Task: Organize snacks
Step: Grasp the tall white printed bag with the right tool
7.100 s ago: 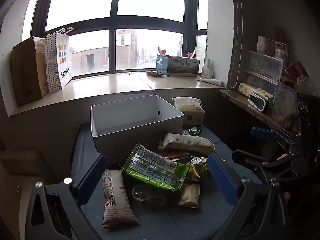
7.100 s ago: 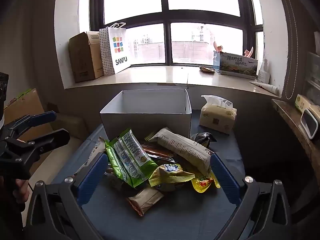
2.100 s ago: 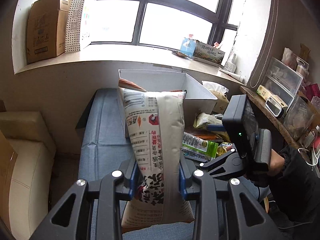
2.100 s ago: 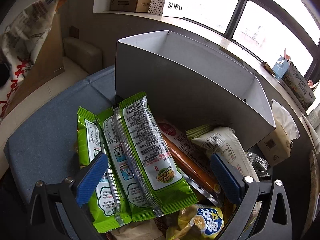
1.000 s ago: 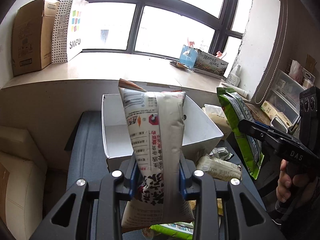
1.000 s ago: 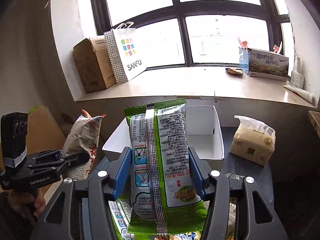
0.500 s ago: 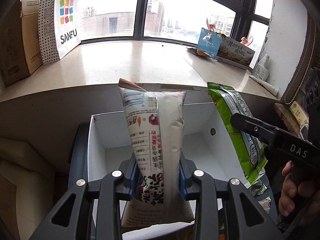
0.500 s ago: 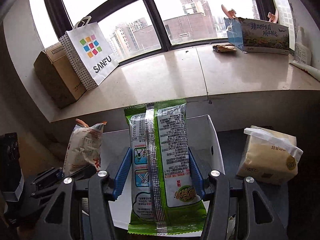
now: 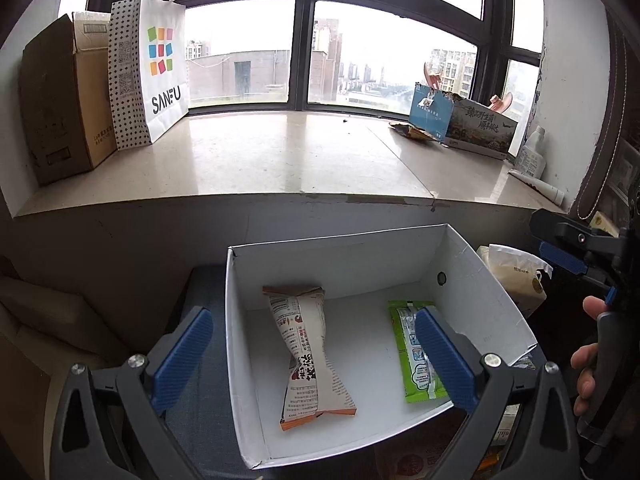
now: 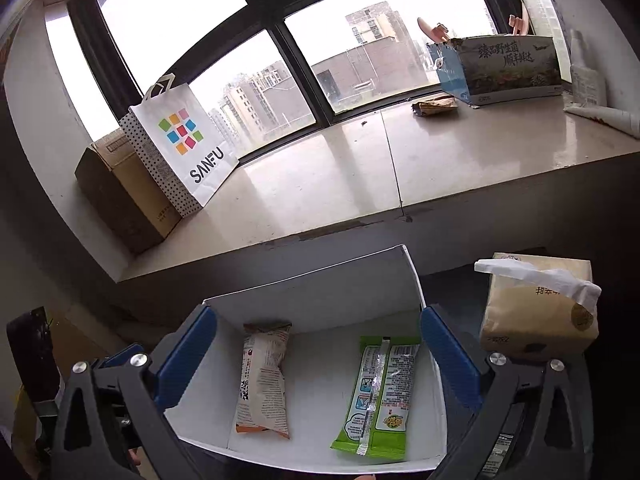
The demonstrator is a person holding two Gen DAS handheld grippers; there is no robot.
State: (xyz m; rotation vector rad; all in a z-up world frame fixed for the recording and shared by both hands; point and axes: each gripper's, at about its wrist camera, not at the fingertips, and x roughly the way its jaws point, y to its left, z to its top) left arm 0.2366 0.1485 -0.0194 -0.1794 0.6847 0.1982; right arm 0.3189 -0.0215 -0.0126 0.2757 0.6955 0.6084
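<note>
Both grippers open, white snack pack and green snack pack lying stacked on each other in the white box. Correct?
Not stacked. The white snack pack and the green snack pack lie side by side, apart, on the floor of the white box; the right wrist view shows it. Left gripper and right gripper are open.

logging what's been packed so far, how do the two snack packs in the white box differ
The white-and-orange snack pack lies toward the box's left side; the green snack pack lies toward its right. The white-and-orange one looks puffier, the green one flatter with a clear centre seam. Both lie lengthwise on the white box floor, apart, released.
</note>
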